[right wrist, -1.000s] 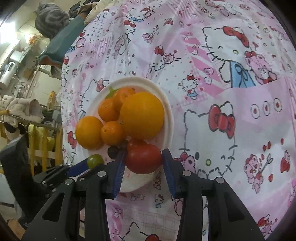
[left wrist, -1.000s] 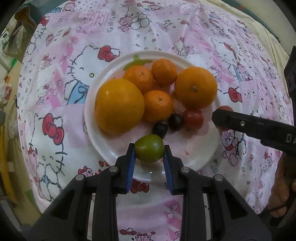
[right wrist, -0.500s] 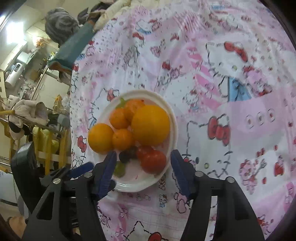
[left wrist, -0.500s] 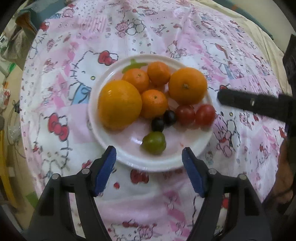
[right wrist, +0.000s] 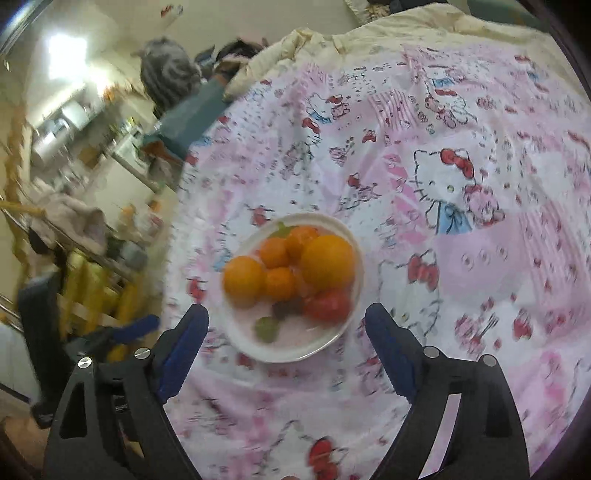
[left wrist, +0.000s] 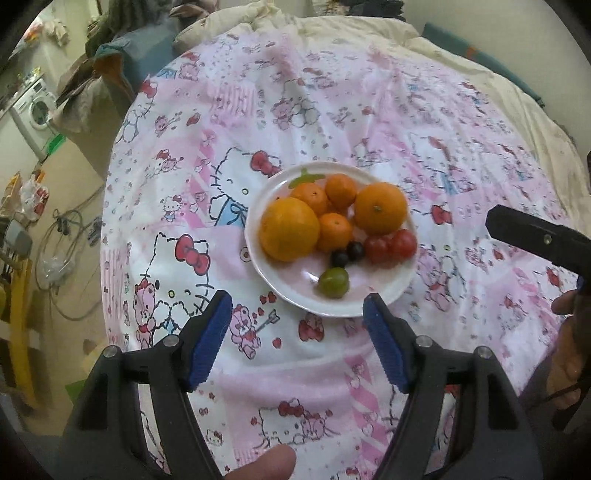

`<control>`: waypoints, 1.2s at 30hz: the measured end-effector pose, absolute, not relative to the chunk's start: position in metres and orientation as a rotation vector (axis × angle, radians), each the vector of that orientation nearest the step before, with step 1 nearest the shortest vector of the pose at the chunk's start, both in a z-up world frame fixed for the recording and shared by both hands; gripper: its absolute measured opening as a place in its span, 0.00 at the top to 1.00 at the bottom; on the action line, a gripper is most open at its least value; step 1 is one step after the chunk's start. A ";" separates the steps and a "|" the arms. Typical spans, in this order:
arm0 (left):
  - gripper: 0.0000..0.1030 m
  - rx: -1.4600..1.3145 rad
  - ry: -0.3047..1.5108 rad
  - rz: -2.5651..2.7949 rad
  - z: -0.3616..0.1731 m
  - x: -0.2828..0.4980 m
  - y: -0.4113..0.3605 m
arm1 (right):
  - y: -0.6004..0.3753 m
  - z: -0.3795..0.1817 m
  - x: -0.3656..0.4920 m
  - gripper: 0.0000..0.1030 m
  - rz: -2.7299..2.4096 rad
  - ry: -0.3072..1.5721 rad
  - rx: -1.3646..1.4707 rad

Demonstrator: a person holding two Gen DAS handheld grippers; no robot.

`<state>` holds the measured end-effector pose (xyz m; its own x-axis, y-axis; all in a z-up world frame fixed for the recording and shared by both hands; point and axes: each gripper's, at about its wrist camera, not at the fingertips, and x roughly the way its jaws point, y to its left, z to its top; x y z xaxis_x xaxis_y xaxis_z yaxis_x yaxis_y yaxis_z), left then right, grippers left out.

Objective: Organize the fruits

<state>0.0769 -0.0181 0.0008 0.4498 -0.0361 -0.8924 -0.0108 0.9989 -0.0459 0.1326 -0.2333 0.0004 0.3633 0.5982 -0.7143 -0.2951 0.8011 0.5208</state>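
A white plate point(left wrist: 384, 299) sits on the pink Hello Kitty cloth point(left wrist: 332, 110). It holds two large oranges point(left wrist: 289, 229), three small tangerines point(left wrist: 334, 232), two red tomatoes point(left wrist: 390, 244), two dark grapes point(left wrist: 347, 254) and a green fruit point(left wrist: 333, 281). My left gripper point(left wrist: 297, 321) is open and empty, above the cloth just short of the plate's near rim. My right gripper point(right wrist: 286, 334) is open and empty, also back from the plate point(right wrist: 258, 350); one of its fingers point(left wrist: 535, 236) shows at the right of the left wrist view. The right wrist view is blurred.
The cloth covers a round table with a cream blanket point(left wrist: 369, 33) at the far edge. Beyond the left edge are a washing machine point(left wrist: 35, 107), cables on the floor point(left wrist: 62, 251) and a yellow rack point(right wrist: 92, 291). A person's hand point(left wrist: 569, 354) shows at the right.
Both grippers opened, leaving the green fruit and the red tomato on the plate, then drew back and up from it.
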 end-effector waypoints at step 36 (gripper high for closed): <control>0.00 -0.079 0.826 0.154 0.020 0.008 0.009 | -0.224 0.003 0.050 0.00 0.339 0.795 0.104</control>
<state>0.0079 0.0091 0.0203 0.6672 0.1055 -0.7373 -0.1669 0.9859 -0.0099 0.0498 -0.2239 0.0028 0.6493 0.3362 -0.6821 -0.2589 0.9411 0.2175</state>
